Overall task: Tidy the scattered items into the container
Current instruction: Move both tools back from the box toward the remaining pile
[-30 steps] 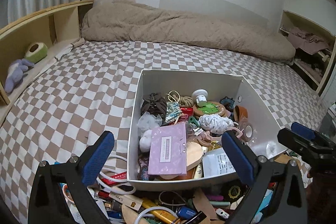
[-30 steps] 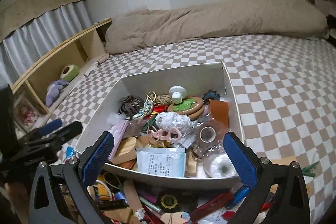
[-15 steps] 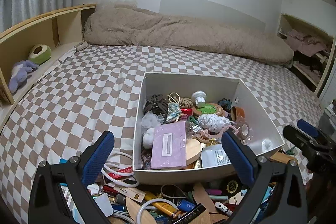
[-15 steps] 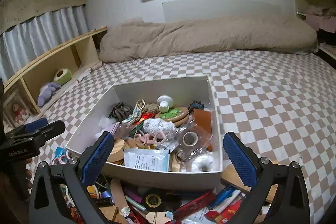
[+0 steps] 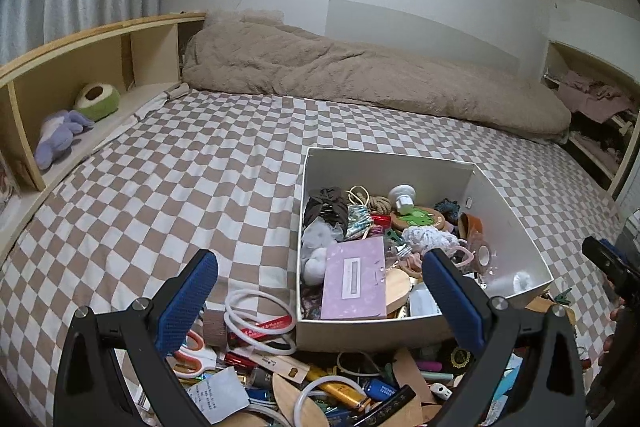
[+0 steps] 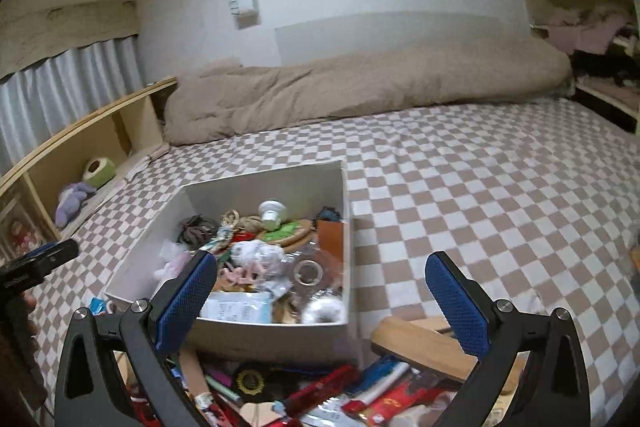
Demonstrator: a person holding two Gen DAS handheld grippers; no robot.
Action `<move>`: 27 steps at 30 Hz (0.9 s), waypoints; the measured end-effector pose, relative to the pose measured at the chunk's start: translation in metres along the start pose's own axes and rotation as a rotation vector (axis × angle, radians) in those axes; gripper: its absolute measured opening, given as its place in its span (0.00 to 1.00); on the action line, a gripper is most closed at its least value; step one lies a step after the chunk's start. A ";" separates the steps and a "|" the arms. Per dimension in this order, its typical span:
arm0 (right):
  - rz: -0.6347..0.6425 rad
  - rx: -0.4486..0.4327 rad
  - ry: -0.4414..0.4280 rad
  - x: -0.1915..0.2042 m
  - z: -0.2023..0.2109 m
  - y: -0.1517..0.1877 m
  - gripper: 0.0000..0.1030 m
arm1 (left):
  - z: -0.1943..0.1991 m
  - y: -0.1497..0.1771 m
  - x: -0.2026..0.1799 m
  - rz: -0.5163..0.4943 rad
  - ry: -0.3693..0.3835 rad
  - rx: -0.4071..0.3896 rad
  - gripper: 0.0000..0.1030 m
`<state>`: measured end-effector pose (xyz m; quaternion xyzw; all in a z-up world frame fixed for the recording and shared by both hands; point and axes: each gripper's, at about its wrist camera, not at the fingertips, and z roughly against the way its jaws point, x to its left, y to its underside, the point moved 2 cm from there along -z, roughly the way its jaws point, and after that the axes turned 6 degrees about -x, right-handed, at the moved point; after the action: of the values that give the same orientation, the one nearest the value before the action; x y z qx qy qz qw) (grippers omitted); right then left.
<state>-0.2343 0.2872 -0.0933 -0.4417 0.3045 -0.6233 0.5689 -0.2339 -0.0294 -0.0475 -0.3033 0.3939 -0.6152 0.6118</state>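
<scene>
A white box sits on the checkered bed, full of small things: a purple card, a green coaster, a tape roll. A heap of scattered items lies in front of it: white rings, scissors, pens, wooden pieces. My left gripper hangs open above the heap's left part and the box's front edge. My right gripper is open too, above the box's right front corner. Neither holds anything.
A beige duvet lies along the wall behind the box. On the left a wooden shelf holds plush toys. A wooden block lies right of the box. The other gripper's tip shows at the right edge.
Both grippers have risen and drawn back from the box, so more of the heap shows below. The right view has swung to the right. Both stay open and empty.
</scene>
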 end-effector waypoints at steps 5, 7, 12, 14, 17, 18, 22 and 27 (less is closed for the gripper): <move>-0.046 0.003 0.051 -0.027 0.002 0.002 1.00 | 0.003 0.000 0.017 0.031 -0.028 0.007 1.00; -0.069 0.006 0.068 -0.036 0.002 0.003 1.00 | 0.004 0.000 0.024 0.045 -0.040 0.010 1.00; -0.144 0.028 0.119 -0.059 -0.001 0.008 1.00 | 0.005 0.003 0.037 0.051 -0.074 0.015 1.00; -0.170 0.036 0.144 -0.066 -0.002 0.012 1.00 | 0.004 0.006 0.041 0.046 -0.085 0.024 1.00; -0.202 0.045 0.136 -0.075 -0.003 0.019 1.00 | 0.002 0.010 0.047 0.080 -0.073 0.055 1.00; -0.212 0.050 0.119 -0.078 -0.003 0.022 1.00 | 0.001 0.012 0.049 0.094 -0.063 0.061 1.00; -0.238 0.083 0.096 -0.088 -0.006 0.032 1.00 | 0.000 0.020 0.055 0.108 -0.059 0.071 1.00; -0.229 0.150 0.146 -0.096 -0.014 0.043 1.00 | -0.005 0.033 0.061 0.096 -0.099 0.081 1.00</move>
<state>-0.2317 0.3724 -0.1572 -0.3834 0.2453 -0.7356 0.5017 -0.2253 -0.0875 -0.0855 -0.2891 0.3520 -0.5850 0.6710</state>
